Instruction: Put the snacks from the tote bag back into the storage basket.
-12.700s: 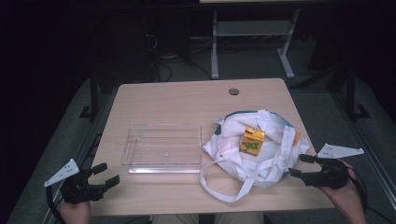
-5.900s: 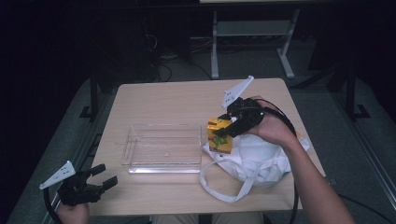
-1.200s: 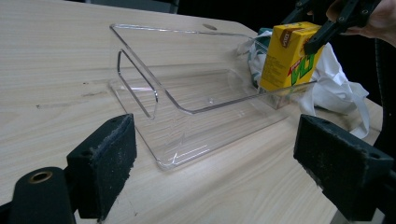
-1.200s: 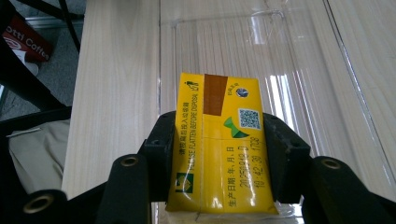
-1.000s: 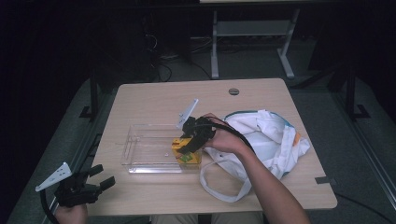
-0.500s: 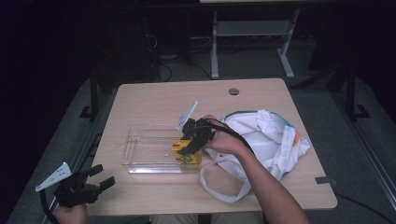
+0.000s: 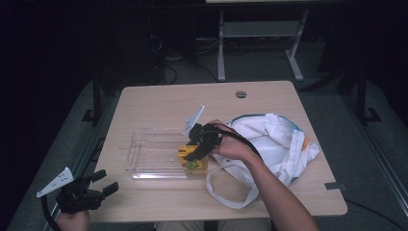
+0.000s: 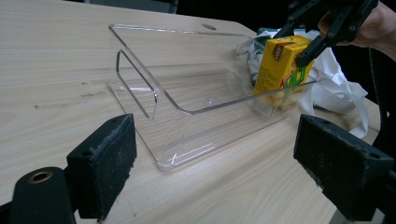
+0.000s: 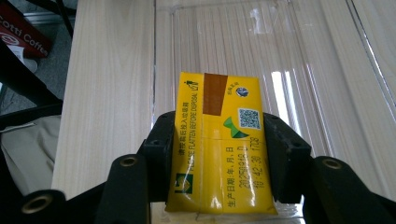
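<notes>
Lowering the juice box (image 7: pixel 191 158) into the tray's (image 7: pixel 144 169) right corner, the right gripper (image 7: pixel 198 144) is clamping it; releasing crooked risks toppling.

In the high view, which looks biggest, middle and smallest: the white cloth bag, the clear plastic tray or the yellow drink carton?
1. White cloth bag, though the tray looks nearly as big.
2. Clear plastic tray.
3. Yellow drink carton, clearly smallest.

Your yellow drink carton (image 7: pixel 191 159) stands upright in the clear plastic tray (image 7: pixel 154 156) — at its end nearest the white cloth bag (image 7: pixel 274 139). The right gripper's (image 7: pixel 199 144) jaws clamp its sides — top face up.
</notes>
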`<state>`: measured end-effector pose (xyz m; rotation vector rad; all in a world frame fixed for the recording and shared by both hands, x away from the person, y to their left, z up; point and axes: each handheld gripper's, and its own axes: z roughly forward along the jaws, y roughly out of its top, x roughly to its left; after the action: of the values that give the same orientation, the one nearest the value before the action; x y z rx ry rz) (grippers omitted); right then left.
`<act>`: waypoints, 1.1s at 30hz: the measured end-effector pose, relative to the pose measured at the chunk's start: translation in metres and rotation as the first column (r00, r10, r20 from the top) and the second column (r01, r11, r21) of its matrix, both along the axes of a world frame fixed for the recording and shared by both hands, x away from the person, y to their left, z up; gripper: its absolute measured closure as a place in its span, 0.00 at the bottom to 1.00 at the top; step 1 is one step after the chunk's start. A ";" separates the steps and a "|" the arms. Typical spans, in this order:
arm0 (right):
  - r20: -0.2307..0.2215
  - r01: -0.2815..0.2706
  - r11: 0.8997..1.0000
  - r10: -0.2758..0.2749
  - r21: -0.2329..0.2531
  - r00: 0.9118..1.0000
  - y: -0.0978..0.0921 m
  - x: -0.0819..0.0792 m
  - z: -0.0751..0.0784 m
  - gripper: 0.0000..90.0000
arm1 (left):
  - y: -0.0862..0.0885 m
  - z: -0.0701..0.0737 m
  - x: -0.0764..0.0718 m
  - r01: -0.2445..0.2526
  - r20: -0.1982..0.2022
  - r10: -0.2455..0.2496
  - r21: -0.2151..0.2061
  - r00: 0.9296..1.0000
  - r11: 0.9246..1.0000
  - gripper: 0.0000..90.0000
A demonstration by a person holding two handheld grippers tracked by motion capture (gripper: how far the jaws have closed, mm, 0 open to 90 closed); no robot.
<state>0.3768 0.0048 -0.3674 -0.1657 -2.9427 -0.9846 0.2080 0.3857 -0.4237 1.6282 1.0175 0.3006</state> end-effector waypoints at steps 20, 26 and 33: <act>-0.020 -0.016 1.000 0.016 -0.014 1.000 -0.005 -0.001 -0.001 0.55 | -0.001 0.000 0.000 0.000 0.002 0.000 0.001 1.000 1.000 0.14; -0.025 -0.017 1.000 0.016 -0.019 1.000 -0.007 -0.001 -0.002 0.55 | -0.001 0.000 0.000 0.000 0.000 0.000 0.000 1.000 1.000 0.14; -0.038 -0.015 1.000 0.014 -0.011 0.999 -0.010 -0.001 -0.004 0.54 | -0.001 0.000 0.000 0.001 0.000 -0.001 0.002 1.000 1.000 0.14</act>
<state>0.3762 -0.0057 -0.3712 -0.1616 -2.9115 -0.9516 0.2085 0.3846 -0.4239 1.6301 1.0169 0.3010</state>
